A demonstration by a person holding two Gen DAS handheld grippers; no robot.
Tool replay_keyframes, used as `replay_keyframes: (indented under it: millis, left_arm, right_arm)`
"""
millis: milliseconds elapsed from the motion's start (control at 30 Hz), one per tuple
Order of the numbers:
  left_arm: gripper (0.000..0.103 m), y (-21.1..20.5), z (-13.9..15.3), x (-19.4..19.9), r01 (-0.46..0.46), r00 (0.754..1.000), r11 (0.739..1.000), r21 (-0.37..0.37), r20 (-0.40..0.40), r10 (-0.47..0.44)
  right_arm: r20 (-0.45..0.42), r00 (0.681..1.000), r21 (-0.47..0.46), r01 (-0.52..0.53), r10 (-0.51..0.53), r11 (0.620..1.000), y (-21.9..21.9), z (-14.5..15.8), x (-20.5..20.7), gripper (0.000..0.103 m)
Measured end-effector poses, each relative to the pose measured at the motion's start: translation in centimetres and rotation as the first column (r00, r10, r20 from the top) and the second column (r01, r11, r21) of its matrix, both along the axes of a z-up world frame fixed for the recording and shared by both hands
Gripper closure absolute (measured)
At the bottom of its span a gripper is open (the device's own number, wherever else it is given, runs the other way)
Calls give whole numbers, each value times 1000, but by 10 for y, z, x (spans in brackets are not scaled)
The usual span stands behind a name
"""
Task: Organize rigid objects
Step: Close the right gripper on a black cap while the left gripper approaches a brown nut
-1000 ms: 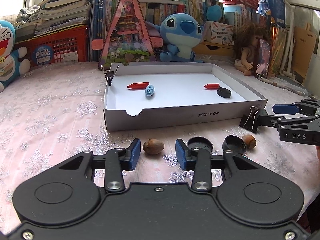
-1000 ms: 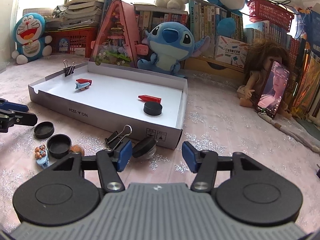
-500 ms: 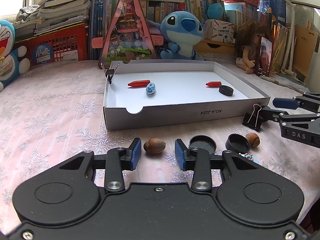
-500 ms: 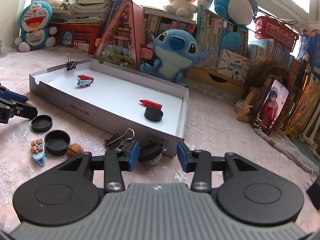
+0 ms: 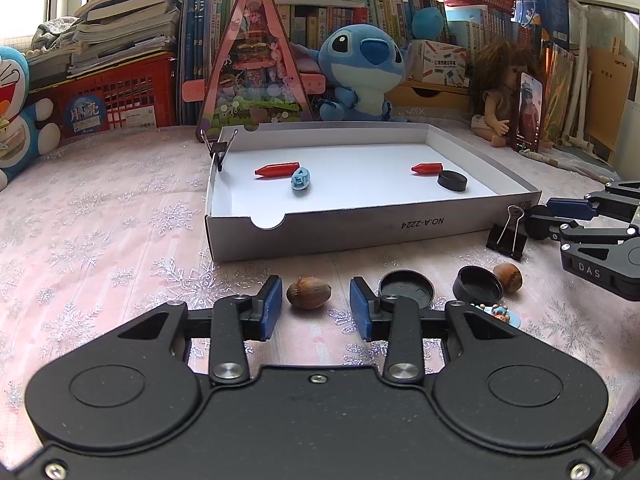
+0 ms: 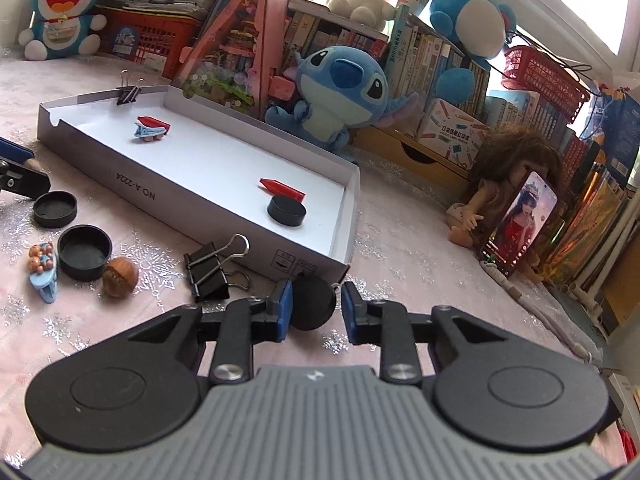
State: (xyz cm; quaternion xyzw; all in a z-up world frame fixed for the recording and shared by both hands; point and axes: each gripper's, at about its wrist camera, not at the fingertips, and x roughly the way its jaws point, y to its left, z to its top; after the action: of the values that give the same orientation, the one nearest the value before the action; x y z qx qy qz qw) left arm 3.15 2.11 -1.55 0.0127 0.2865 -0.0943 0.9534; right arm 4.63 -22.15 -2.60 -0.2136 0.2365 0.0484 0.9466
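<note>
A brown hazelnut [image 5: 309, 293] lies on the cloth between the pads of my left gripper [image 5: 314, 306], with a gap on each side; that gripper is open. My right gripper [image 6: 314, 306] is closing its jaws on a black round cap [image 6: 312, 304] that stands tipped up on edge at the near right corner of the white cardboard tray [image 6: 160, 192]. The pads press on the cap. From the left wrist view the right gripper [image 5: 548, 220] holds that cap [image 5: 538, 222] beside the tray [image 5: 360, 232].
The tray holds two red crayons [image 5: 278, 169], a blue toy [image 5: 301, 178] and a black cap [image 5: 452, 180]. In front lie a binder clip [image 6: 212, 268], two open black caps [image 6: 84, 252], a second hazelnut [image 6: 120, 278] and a blue figure clip [image 6: 42, 276]. Plush toys, books and a doll line the back.
The right gripper's jaws have narrowed onto the black cap, and the cap has tipped from flat to on edge. The right view has rolled. The left gripper has stayed in place.
</note>
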Motion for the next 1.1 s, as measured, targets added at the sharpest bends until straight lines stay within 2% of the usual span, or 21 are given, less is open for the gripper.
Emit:
replay_keyframes:
  millis: [133,267,467,733,900,933,1000,1067,1100]
  left_arm:
    - [68,0,0,0,0,1000,1000,-1,-1,0]
    - [68,0,0,0,0,1000,1000,-1,-1,0]
    - [67,0,-1,0,0,1000,1000,-2,0,0]
    - [67,-1,-1,-1,-1,1000,1000,-1,1,1]
    - [66,-1,0,-1,-1,1000,1000,4,2,1]
    - [66,-2,0,0,-1,1000,1000,4,2,1]
    - [66,-2,-1,-1,0,1000,1000,3,2,0]
    - [66,-2,-1,-1,0,1000,1000,3,2,0]
    - [66,-2,-1,-1,-1,1000,1000,3,2,1]
  right_arm:
    - [-17,1000,29,16,-15,999,-7,1,2,72]
    - [-51,998,109,32,-27,994,-15,3,3,71]
    - [-35,998,92,53,-50,994,-14,1,2,66]
    - [-45,991,159,132,-126,978,-36,5,3,65]
    - [-38,996,145,81,-76,986,-31,6,-1,65]
    - [-35,997,145,79,-75,986,-30,7,-1,57]
    - [-31,997,146,77,-73,986,-28,7,1,56]
    - [-32,997,149,70,-66,986,-26,7,2,63]
    - [-30,998,146,64,-60,987,-24,7,1,63]
